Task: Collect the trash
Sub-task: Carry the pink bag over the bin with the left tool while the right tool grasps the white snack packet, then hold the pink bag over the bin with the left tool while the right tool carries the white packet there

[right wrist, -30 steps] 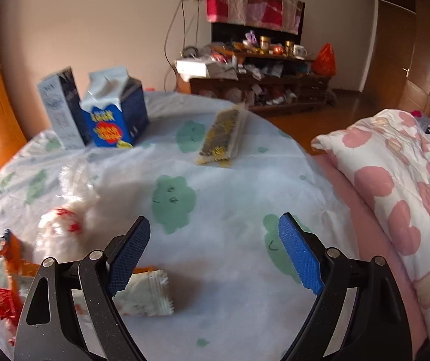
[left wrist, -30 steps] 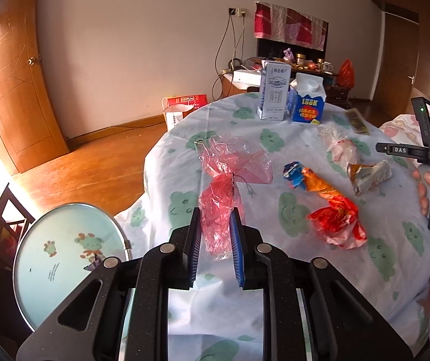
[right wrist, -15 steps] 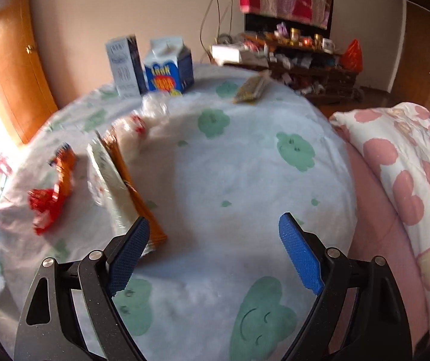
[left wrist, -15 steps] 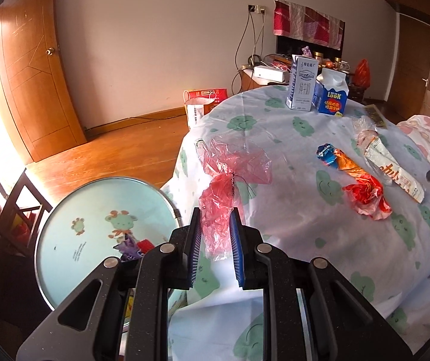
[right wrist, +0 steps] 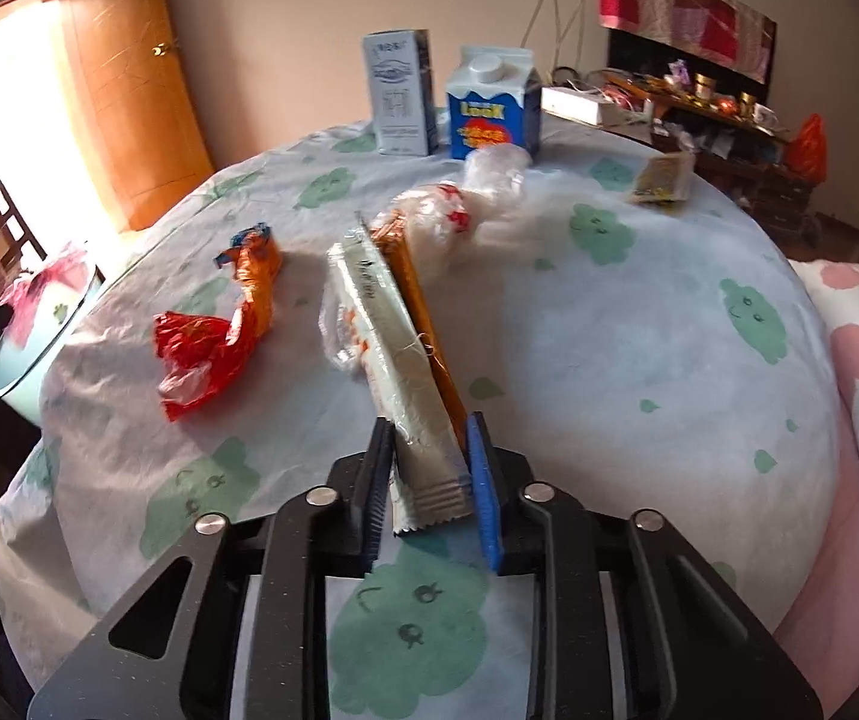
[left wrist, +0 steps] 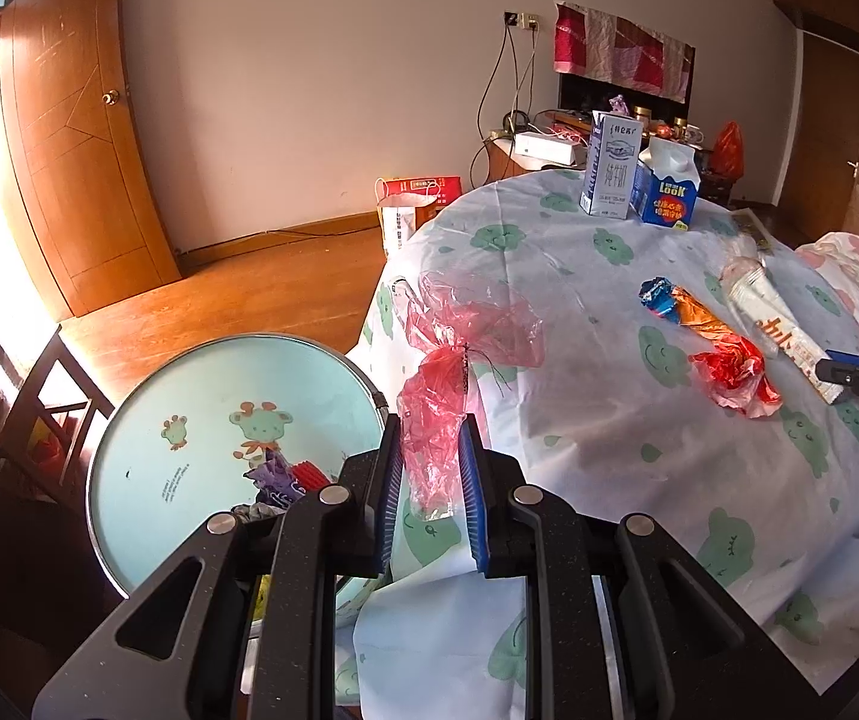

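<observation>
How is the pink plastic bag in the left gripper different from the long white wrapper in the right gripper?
The crumpled pink plastic bag is see-through and shapeless; the long white wrapper is opaque, flat and straight. The bag hangs near the table edge above a round basin; the wrapper lies across the tablecloth. Both are pinched at one end.

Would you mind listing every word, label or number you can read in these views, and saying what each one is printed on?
"LOOK": front of the blue carton.
"纯牛奶": vertical characters on the tall milk box; its top line is too small to read.
"DAS": tag on the right gripper.
Long white wrapper: print too blurred to read.
Red gift bag and round basin: print too small to read.
</observation>
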